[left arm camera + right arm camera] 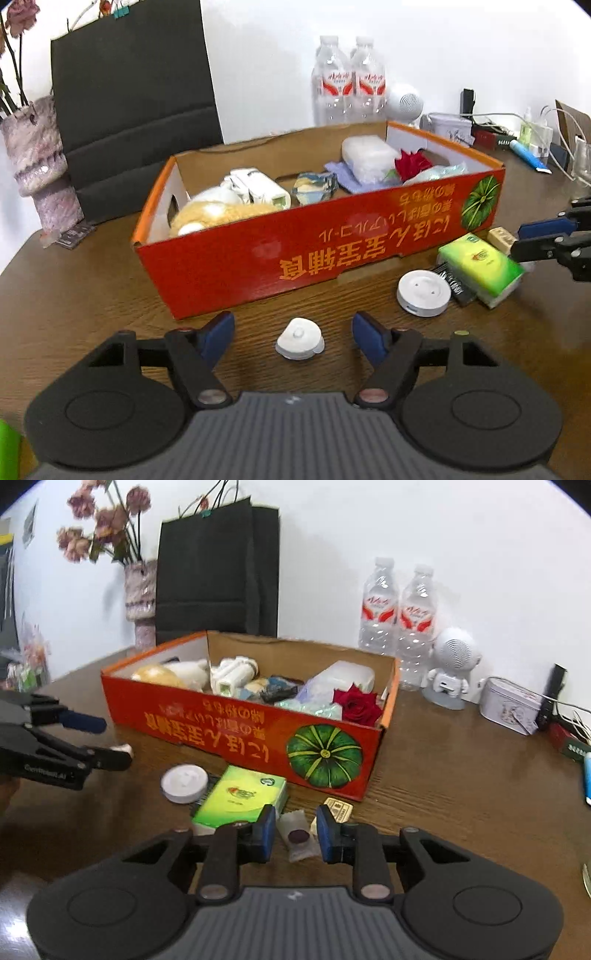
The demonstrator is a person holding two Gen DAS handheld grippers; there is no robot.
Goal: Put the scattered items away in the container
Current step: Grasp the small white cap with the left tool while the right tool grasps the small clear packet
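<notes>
Each claw, the left claw point(293, 328) and the right claw point(295, 829), has black linkage arms with silvery pivot screws, blue pads, round black side discs, and a ribbed grey body.

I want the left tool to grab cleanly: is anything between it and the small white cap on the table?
Nothing visible. The small white cap lies alone on the bare table, centred ahead of the open left tool; the red box stands beyond it.

Both wrist views look forward and downward from close above the worktop point(92, 295), left and right, sharing the red box point(295, 254).
</notes>
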